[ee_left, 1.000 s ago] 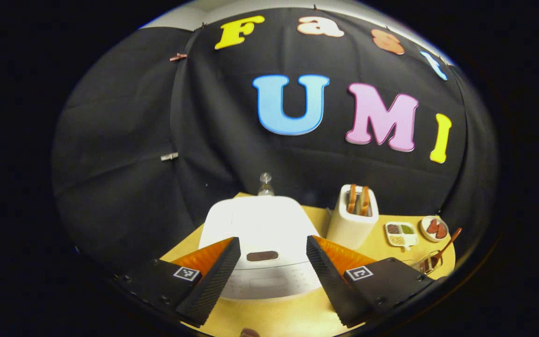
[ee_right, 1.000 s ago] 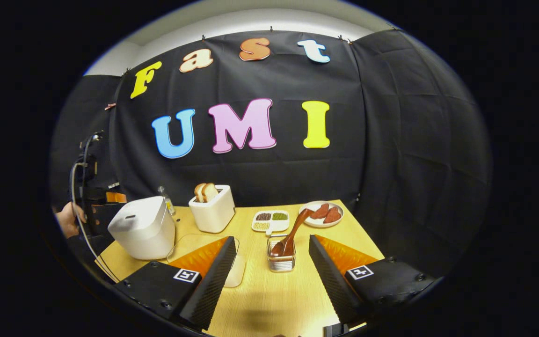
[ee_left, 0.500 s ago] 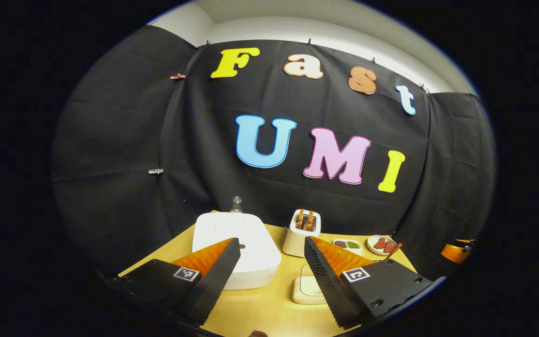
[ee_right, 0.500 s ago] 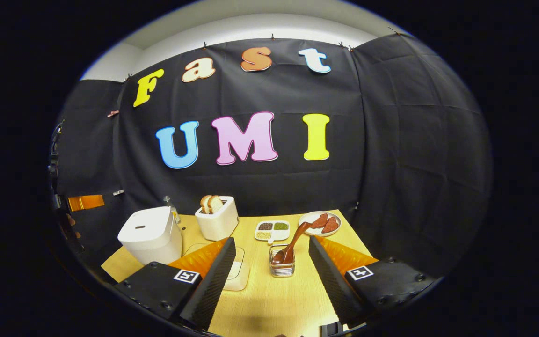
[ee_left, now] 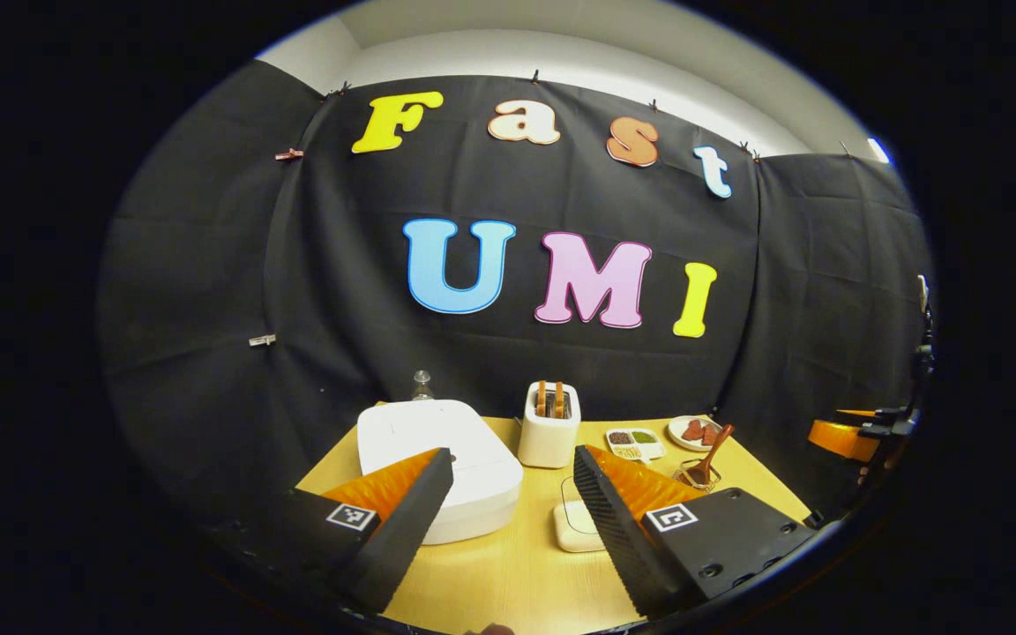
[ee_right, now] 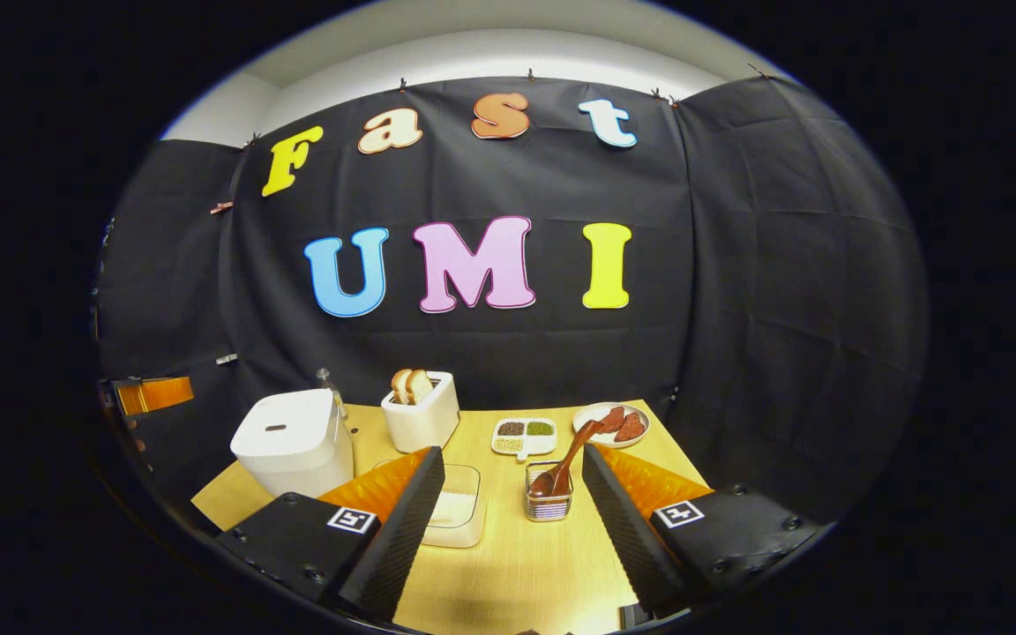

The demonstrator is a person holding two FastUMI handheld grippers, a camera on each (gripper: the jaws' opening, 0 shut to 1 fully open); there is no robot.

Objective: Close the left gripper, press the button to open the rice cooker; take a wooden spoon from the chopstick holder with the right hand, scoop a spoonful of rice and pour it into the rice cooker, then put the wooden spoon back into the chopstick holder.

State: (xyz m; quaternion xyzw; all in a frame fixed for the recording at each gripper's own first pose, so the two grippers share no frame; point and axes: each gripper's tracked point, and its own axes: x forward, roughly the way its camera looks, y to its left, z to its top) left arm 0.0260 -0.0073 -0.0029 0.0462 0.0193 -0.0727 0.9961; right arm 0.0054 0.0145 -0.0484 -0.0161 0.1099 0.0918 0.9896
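1. Left claw point(ee_left: 508, 520): fingers apart, empty, above worktop point(ee_left: 508, 582).
2. Right claw point(ee_right: 512, 520): fingers apart, empty.
3. Cooker point(ee_right: 292, 441): lid shut, at 10 o'clock from right claw.
4. Spoon point(ee_right: 565, 459): leaning in holder point(ee_right: 549, 505), at 12 o'clock.
5. Rice dish point(ee_right: 455, 519): beside holder, at 9 o'clock.

My left gripper view faces the back wall from the table's near edge, close before the rice cooker point(ee_left: 437, 467); my right gripper view looks likewise from farther right of the rice cooker point(ee_right: 294, 441). Both share it.
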